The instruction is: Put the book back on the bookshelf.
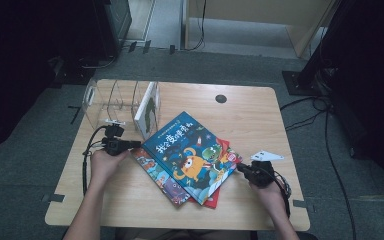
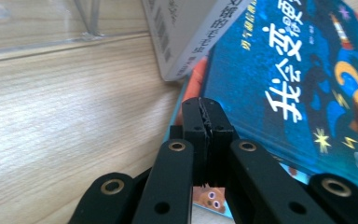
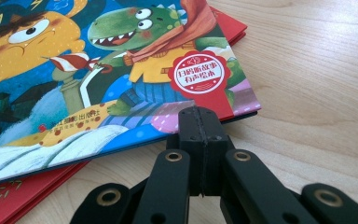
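Note:
A blue picture book [image 1: 190,150] with an orange monster tops a fanned stack in the middle of the wooden table [image 1: 250,115]. Beneath it lie a red book [image 1: 210,201] and another colourful book [image 1: 162,181]. My left gripper [image 1: 139,144] is shut with nothing in it, its tips at the blue book's left edge. In the left gripper view the left gripper [image 2: 208,109] meets the blue book [image 2: 284,70]. My right gripper [image 1: 239,166] is shut and empty at the stack's right corner. In the right gripper view the right gripper [image 3: 200,114] rests against the blue book [image 3: 98,70], above the red book [image 3: 23,200].
A clear acrylic book rack [image 1: 102,100] stands at the table's back left, with one white-spined book [image 1: 147,107] upright in its right slot, close to my left gripper. A black grommet hole [image 1: 221,98] sits near the far edge. Cables [image 1: 325,130] trail over the floor at the right.

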The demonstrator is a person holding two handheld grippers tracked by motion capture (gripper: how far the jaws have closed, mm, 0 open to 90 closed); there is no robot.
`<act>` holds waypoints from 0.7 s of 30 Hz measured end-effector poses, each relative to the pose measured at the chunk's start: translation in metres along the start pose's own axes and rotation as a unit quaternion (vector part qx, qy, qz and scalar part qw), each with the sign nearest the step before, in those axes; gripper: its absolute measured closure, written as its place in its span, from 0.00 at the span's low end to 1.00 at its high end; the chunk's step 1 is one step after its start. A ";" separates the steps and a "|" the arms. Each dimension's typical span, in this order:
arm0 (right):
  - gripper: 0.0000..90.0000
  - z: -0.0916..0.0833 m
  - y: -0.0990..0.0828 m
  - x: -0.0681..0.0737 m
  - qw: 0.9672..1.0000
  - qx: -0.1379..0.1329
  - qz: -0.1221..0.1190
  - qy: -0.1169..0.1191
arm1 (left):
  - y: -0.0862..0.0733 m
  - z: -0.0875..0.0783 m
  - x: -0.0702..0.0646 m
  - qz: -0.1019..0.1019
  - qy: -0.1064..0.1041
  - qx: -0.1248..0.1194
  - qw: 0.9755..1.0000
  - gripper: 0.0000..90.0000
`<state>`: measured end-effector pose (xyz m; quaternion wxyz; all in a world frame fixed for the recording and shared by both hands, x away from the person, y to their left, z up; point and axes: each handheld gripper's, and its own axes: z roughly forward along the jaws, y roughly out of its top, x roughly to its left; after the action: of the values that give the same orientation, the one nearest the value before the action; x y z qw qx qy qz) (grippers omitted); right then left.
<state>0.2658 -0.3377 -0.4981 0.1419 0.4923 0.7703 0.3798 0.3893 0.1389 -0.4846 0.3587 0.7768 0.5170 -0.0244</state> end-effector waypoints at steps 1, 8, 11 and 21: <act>1.00 0.000 0.000 0.001 1.000 0.001 0.000 -0.001 | 0.000 0.000 0.000 -0.001 0.001 -0.001 1.000 1.00; 1.00 0.001 0.005 0.001 1.000 0.013 -0.003 -0.005 | 0.000 0.001 0.001 -0.005 0.006 -0.003 1.000 1.00; 1.00 0.003 0.006 0.000 1.000 0.010 0.000 -0.004 | 0.002 0.002 0.003 -0.005 0.006 -0.007 1.000 1.00; 1.00 0.003 0.006 -0.002 1.000 0.010 0.002 0.002 | 0.003 0.004 0.005 -0.010 0.002 -0.014 1.000 1.00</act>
<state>0.2729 -0.3370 -0.4963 0.1344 0.4944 0.7732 0.3737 0.3954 0.1399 -0.4882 0.3681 0.7668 0.5256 -0.0189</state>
